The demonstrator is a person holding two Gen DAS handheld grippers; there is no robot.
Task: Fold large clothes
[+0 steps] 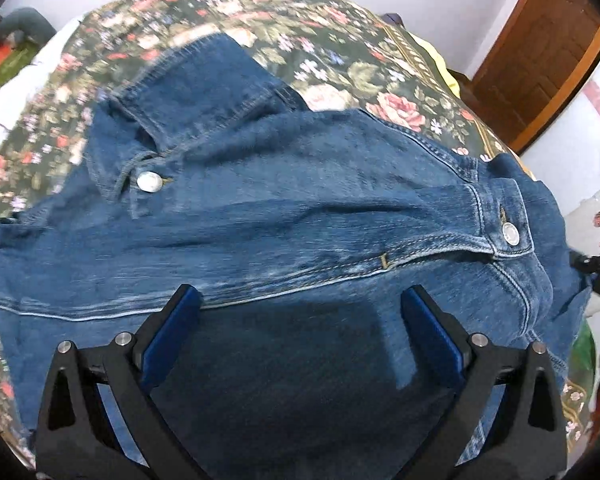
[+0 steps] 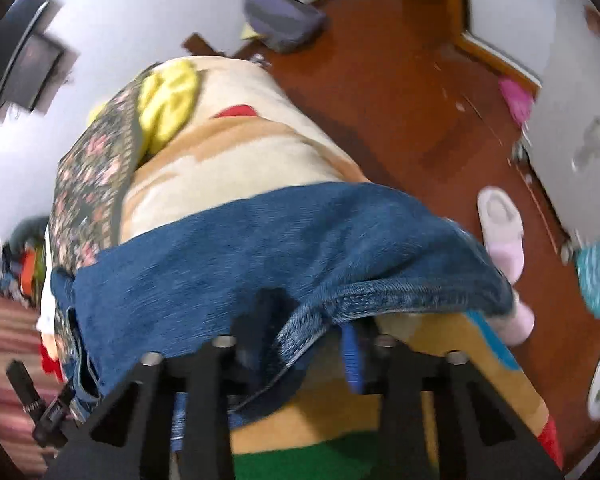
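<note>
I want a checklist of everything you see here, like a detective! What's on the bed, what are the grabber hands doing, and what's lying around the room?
Surface: bed with a dark floral bedspread; a cream and tan blanket hangs over its side.
Job's things: blue denim jacket spread on the bed, collar button and cuff button showing.
Clutter: yellow cloth on the bed.
Grippers: left gripper open, hovering over the denim; right gripper shut on a jacket edge.
Cables: nothing seen.
Surroundings: brown floor, pink slipper, grey bag, wooden door, white walls.
</note>
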